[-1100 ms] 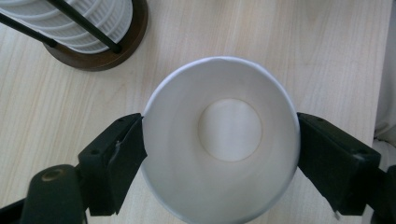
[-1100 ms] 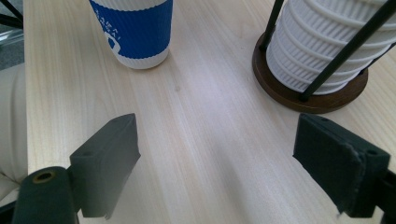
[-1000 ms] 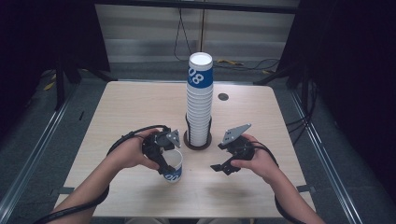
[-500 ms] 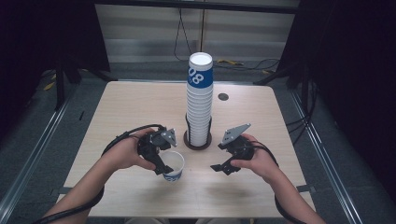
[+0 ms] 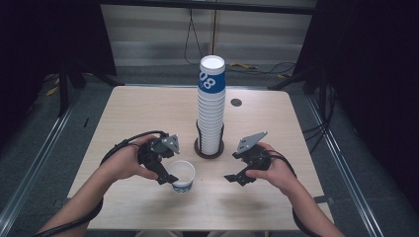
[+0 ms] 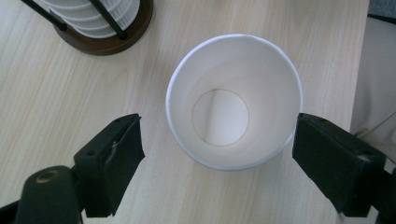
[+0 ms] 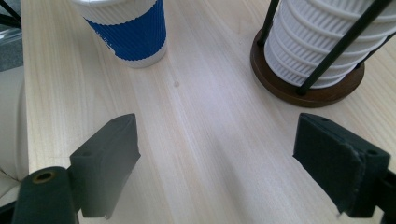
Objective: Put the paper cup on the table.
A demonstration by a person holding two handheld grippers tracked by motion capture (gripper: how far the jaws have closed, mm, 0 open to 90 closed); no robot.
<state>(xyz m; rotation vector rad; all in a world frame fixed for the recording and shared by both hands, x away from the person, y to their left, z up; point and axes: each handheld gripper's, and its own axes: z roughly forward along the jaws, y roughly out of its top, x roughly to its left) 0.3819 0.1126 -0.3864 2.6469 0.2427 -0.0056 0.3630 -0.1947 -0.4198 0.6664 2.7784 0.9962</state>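
One paper cup (image 5: 182,176) stands upright on the surface (image 5: 123,113), apart from the cup stack (image 5: 211,106) in its holder (image 5: 209,148). Left tool (image 5: 165,174), jaws just opening, straddles it, released. Right tool (image 5: 236,178) waits open, empty. Further cups likely remain.

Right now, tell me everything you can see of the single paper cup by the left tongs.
The single cup is paper, white inside with a rolled rim and a round flat bottom, empty. Outside it carries a ribbed blue band between white bands. It stands upright on the wooden table, apart from the cup stack in its dark wooden holder. It sits between the jaws of the left tongs, which have just been opening: one pad is clear of the wall, the other is at the rim, contact unclear.
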